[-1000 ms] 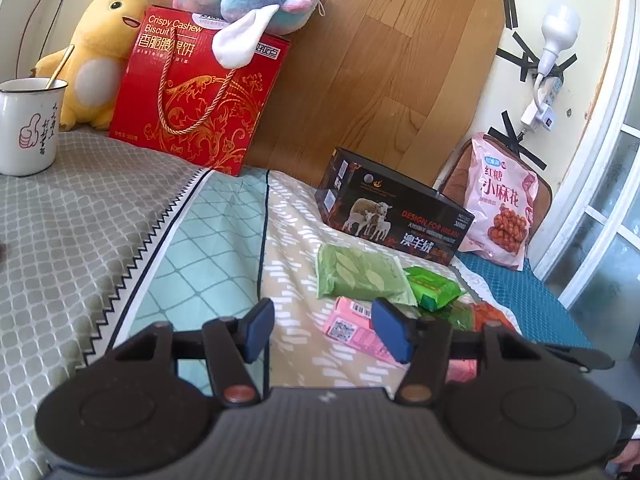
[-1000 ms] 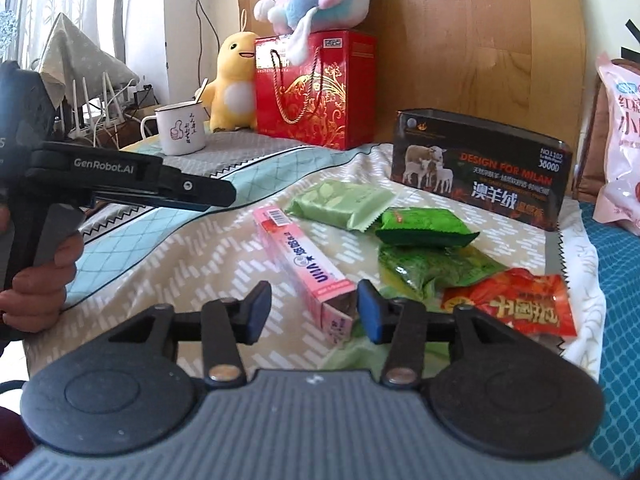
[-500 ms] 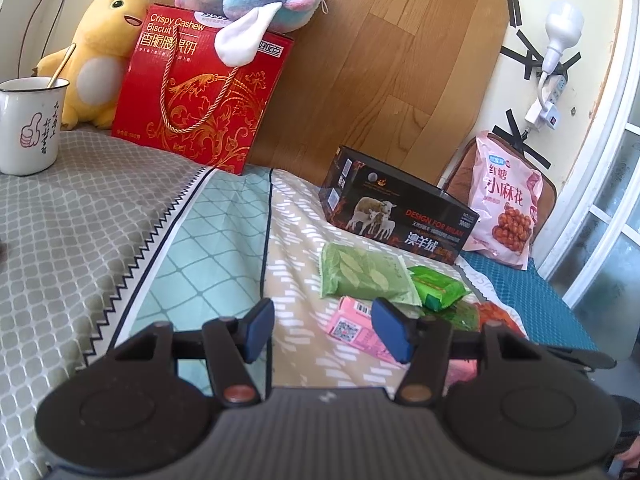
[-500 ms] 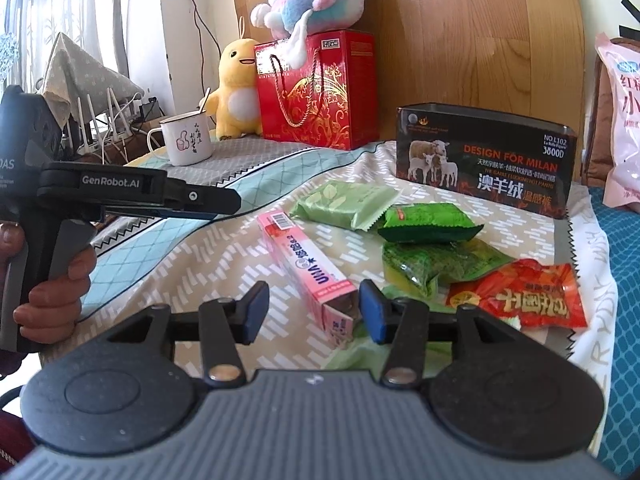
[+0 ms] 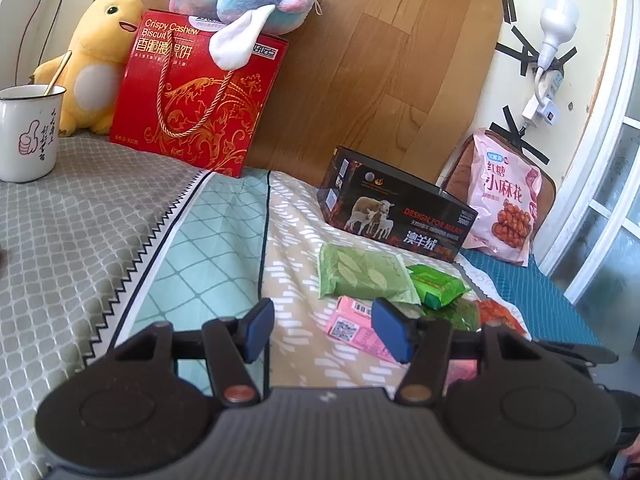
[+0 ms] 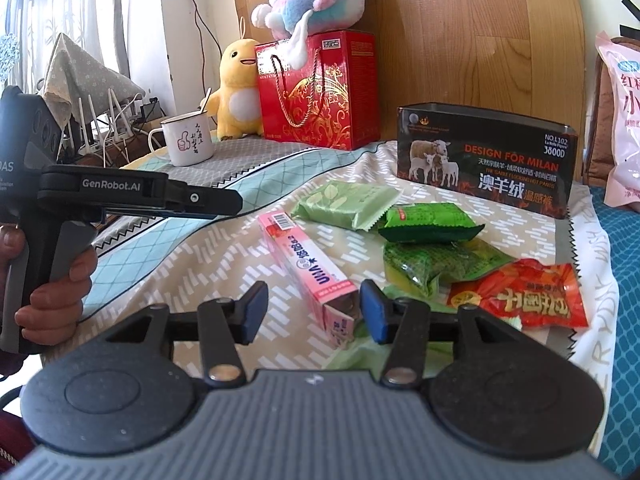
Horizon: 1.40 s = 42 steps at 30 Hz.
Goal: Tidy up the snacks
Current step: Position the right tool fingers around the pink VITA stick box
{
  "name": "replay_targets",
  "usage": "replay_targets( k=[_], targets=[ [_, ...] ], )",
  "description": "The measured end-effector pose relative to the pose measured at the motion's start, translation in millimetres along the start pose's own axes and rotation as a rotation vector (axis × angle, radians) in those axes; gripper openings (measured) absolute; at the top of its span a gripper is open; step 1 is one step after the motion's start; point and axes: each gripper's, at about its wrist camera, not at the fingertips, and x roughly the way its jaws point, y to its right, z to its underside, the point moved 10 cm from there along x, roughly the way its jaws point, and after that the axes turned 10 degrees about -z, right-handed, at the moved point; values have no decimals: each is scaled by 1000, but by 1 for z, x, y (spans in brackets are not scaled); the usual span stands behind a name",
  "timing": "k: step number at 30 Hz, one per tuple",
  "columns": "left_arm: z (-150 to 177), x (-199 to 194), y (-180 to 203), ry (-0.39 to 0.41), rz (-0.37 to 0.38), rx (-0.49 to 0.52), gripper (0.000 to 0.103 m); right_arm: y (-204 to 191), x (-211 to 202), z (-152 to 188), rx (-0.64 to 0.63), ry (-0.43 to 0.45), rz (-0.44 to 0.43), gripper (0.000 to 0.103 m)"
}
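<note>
Snacks strewn on patterned bedspread (image 6: 224,264), dark open-topped "DESIGN FOR MILAN" box (image 6: 486,172) behind them.
I hold left gripper (image 5: 322,330) and right gripper (image 6: 314,312) part-open and empty; I'd square the right one over the long pink "UHA" carton (image 6: 310,272) just ahead, gripping its narrow sides. Red "Crispy Cashew Biscuit" bag (image 5: 196,96) stands far back.

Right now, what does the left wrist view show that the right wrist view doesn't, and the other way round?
Only the left wrist view: a white lamp taped to the wall, and the whole pink snack bag. Only the right wrist view: the left gripper seen from the side in a hand, and white antennas behind the mug. Both share the pink box, green packets, black box, red gift bag and yellow plush.
</note>
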Motion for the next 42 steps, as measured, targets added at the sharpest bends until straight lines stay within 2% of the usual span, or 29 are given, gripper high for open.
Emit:
replay_targets(
  k=[42],
  targets=[
    [1,0,2,-3,8,3,55,1,0,-1,10,2,-1,52]
  ],
)
